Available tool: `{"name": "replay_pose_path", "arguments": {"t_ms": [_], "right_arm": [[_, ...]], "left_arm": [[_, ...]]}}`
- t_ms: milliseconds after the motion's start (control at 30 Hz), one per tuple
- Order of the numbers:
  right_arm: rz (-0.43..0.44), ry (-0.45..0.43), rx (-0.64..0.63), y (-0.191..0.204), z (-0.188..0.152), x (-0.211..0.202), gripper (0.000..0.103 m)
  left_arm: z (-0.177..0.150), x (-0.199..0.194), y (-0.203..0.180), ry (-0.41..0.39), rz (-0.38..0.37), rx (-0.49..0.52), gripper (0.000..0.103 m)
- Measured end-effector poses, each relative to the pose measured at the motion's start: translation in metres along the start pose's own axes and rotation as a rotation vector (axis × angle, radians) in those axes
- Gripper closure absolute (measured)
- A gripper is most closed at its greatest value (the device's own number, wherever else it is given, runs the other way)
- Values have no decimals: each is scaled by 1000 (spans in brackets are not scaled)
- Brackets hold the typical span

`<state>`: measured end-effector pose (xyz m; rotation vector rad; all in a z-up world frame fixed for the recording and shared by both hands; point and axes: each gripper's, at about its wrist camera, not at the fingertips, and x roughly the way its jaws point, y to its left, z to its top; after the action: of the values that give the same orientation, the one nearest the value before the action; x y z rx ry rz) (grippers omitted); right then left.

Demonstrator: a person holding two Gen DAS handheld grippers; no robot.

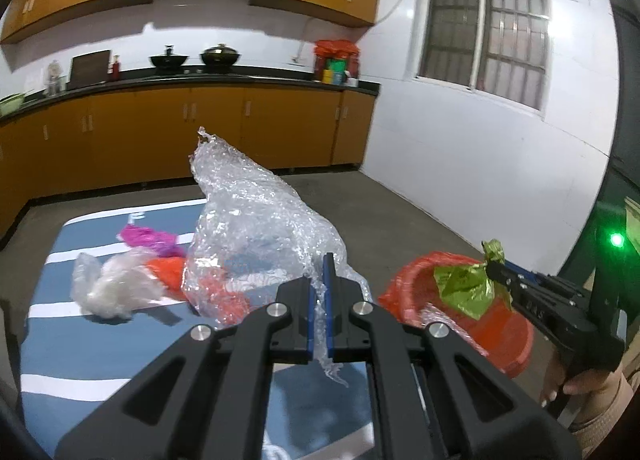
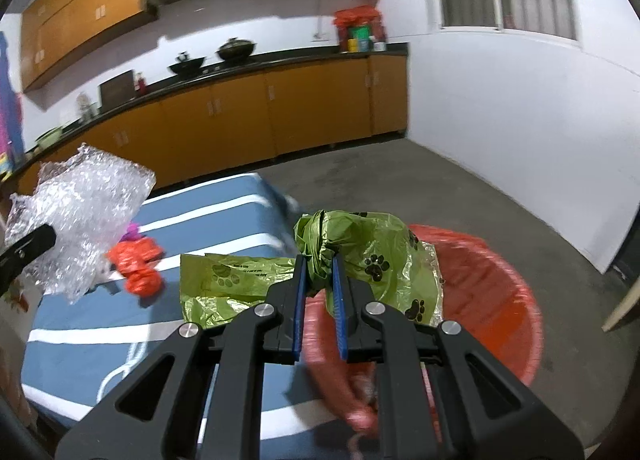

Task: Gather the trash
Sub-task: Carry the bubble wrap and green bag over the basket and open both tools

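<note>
My left gripper (image 1: 319,280) is shut on a big crumpled sheet of clear bubble wrap (image 1: 256,228), held up above the blue striped table (image 1: 80,344); the wrap also shows in the right wrist view (image 2: 84,220). My right gripper (image 2: 320,268) is shut on a green paw-print plastic bag (image 2: 360,256), held over the rim of the red bin (image 2: 492,292). In the left wrist view the green bag (image 1: 464,288) hangs over the red bin (image 1: 504,336). On the table lie a white plastic wad (image 1: 116,284), a magenta scrap (image 1: 148,238) and orange-red scraps (image 2: 138,264).
The red bin stands on the concrete floor at the table's right side. Kitchen cabinets and a dark counter (image 1: 200,78) with woks run along the far wall. A white wall with a barred window (image 1: 484,28) is to the right.
</note>
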<state>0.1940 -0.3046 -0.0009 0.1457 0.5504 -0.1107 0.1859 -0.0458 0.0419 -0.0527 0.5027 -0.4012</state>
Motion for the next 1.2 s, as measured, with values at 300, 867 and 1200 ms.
{"name": "replay_pose_path", "arguments": {"t_ms": [300,867,1200], "right_arm": [[-112,-5,66,-52,-4,-10,90],[-228,-17,172,-104,0,-14,90],[-225,-13,200,-111,2,-4,90]], "left_arm": [[-3,24,-54,31,-120,54,97],[-20,78,-137,119,-287,149,97],[-30,104,-160,164,-316,184,97]]}}
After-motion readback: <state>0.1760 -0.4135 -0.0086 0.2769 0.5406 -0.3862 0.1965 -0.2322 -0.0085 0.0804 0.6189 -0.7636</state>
